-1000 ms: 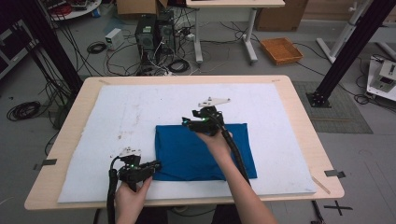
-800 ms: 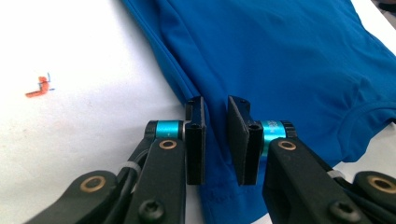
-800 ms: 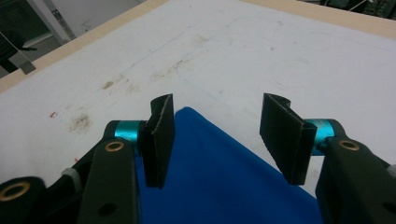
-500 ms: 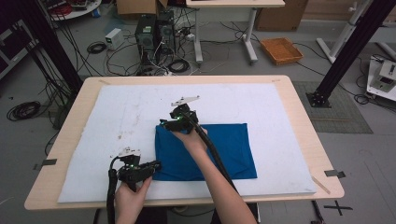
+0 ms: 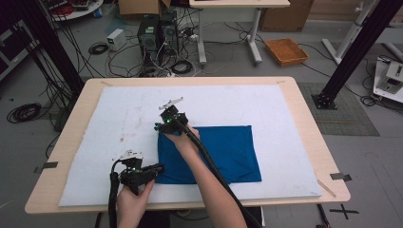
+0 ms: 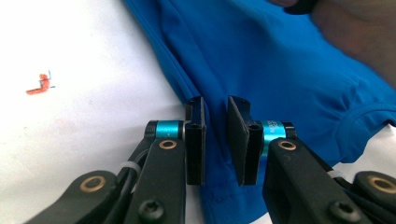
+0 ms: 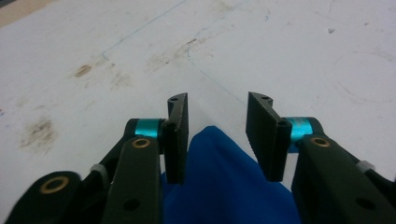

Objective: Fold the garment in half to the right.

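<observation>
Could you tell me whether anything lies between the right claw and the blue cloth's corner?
Nothing visible does. The blue cloth rises as a peak between the right claw's jaws, which have just been closing, with a gap left on one side, over the bare white mat.

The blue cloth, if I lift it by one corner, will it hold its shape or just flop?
The blue cloth will probably flop: it lies flat with soft wrinkles and a bunched hem near the left gripper. It looks thin and light, so it should lift easily. Its corner peaks up between the right gripper jaws, so it likely drapes and drags.
</observation>
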Motion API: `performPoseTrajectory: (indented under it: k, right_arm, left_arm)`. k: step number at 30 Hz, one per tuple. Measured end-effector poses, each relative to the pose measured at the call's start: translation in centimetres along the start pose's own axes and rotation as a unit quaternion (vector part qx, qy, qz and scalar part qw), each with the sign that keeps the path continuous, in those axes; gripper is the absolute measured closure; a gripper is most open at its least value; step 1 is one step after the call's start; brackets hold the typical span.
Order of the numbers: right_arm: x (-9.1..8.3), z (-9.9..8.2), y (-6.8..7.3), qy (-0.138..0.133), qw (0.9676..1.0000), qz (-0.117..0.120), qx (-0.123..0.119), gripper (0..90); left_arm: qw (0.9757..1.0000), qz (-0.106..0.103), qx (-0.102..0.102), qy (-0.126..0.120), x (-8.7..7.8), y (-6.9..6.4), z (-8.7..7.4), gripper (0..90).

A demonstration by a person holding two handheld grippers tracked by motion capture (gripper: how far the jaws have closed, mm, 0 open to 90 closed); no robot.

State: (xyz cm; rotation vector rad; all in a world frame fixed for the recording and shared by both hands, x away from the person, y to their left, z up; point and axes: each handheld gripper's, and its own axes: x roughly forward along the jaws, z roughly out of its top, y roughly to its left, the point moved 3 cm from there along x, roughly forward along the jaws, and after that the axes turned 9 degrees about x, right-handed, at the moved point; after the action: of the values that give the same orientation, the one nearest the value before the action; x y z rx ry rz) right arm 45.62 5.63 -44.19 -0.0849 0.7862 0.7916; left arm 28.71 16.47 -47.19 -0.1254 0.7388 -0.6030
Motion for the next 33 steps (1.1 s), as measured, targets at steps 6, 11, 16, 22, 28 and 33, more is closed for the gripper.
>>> performPoseTrajectory:
  k: [6,11,16,22,28,33]
  right_arm:
    - [1.4,0.4,-0.2,0.015,0.9997,-0.018,0.004,63.1]
    - [2.5,0.0,-0.3,0.033,0.9990,-0.030,0.007,64.9]
    - [3.3,-0.1,0.2,0.042,0.9980,-0.045,-0.019,70.0]
    - [3.2,-0.1,0.4,0.042,0.9977,-0.041,-0.033,87.9]
    - [2.1,0.5,0.5,0.023,0.9990,-0.028,-0.028,89.4]
    - [0.0,1.5,0.1,-0.003,0.9999,-0.004,-0.015,89.4]
  left_arm:
    - [1.0000,-0.002,-0.002,0.000,0.0,0.1,0.0,77.1]
    - [1.0000,-0.001,-0.001,0.001,0.0,0.0,0.0,77.0]
    - [1.0000,-0.002,-0.001,0.001,0.0,0.0,0.0,77.1]
    - [1.0000,0.001,-0.001,0.001,-0.1,0.0,0.0,78.6]
    - [1.0000,-0.002,0.001,0.000,-0.3,-0.2,-0.1,83.5]
    - [0.9999,-0.008,0.007,-0.010,-0.8,-0.7,0.3,84.6]
